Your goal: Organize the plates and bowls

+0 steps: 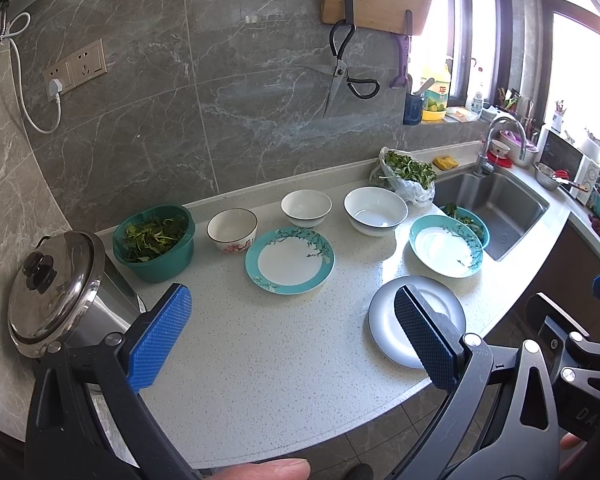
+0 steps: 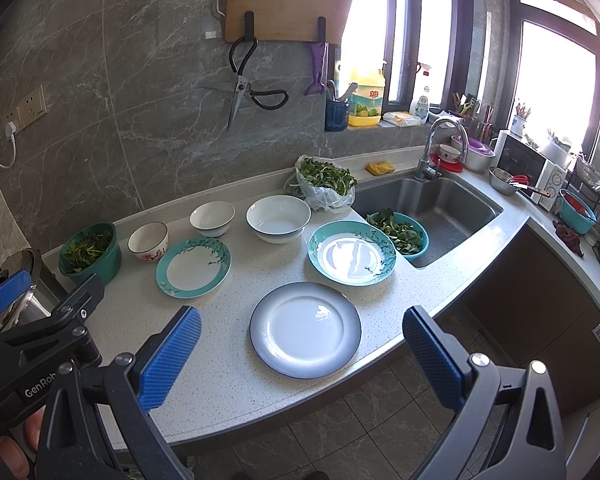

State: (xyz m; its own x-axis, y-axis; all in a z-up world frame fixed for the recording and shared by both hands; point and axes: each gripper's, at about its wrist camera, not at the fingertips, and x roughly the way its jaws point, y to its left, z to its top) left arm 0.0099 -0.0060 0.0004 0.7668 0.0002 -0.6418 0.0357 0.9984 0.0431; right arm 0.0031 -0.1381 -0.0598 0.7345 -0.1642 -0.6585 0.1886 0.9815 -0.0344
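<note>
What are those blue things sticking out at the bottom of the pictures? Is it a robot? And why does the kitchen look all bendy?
It isn't a robot. A person holds a grabbing tool in each hand, and the blue things are its two fingers. Each tool has a camera that looks along its fingers, with a very wide lens that bends the picture.

One picture comes from the left hand-held gripper, the other from the right hand-held gripper. Both are open and hold nothing.

On the counter there are three plates: a grey-rimmed plate nearest, a flat teal plate and a deeper teal plate. Behind them stand three bowls: a flowered bowl, a small white bowl and a big white bowl. A green basket of leaves, a shiny pot and the sink are there too.
</note>
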